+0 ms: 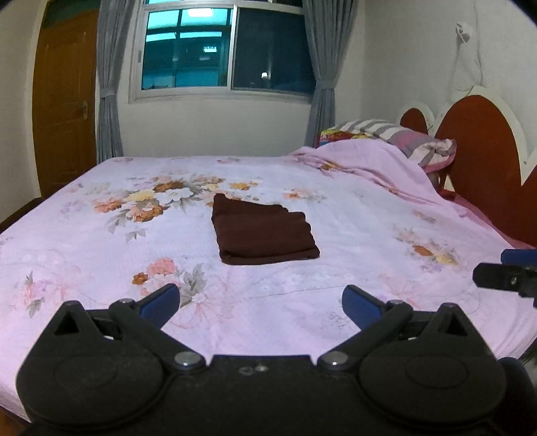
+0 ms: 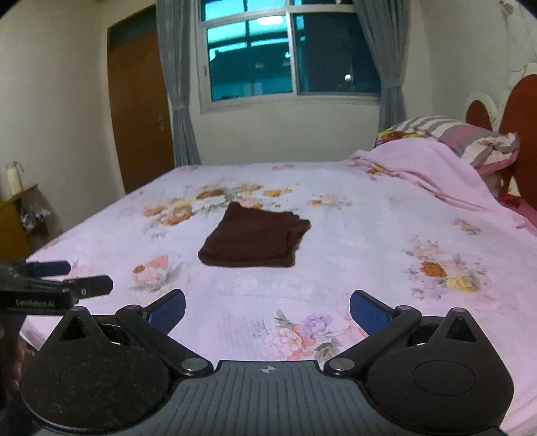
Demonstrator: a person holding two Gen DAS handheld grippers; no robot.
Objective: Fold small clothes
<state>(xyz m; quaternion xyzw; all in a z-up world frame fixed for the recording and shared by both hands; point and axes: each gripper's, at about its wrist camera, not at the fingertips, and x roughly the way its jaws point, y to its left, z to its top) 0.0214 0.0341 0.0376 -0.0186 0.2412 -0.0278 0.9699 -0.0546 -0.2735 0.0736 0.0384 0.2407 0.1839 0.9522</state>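
Both our left gripper (image 1: 261, 303) and right gripper (image 2: 267, 310) gape empty; folded dark-brown knit garment (image 1: 263, 234) lies well ahead of both, roughly equidistant, long axis crosswise.

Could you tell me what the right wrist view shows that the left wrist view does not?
Only the right wrist view shows the shelf with a white bottle by the left wall. Only the left wrist view shows the cable hanging on the wall above the headboard. Both share the folded brown cloth on the floral bedspread, the window, the door, the pillows, and both grippers, left gripper and right gripper, open and empty.
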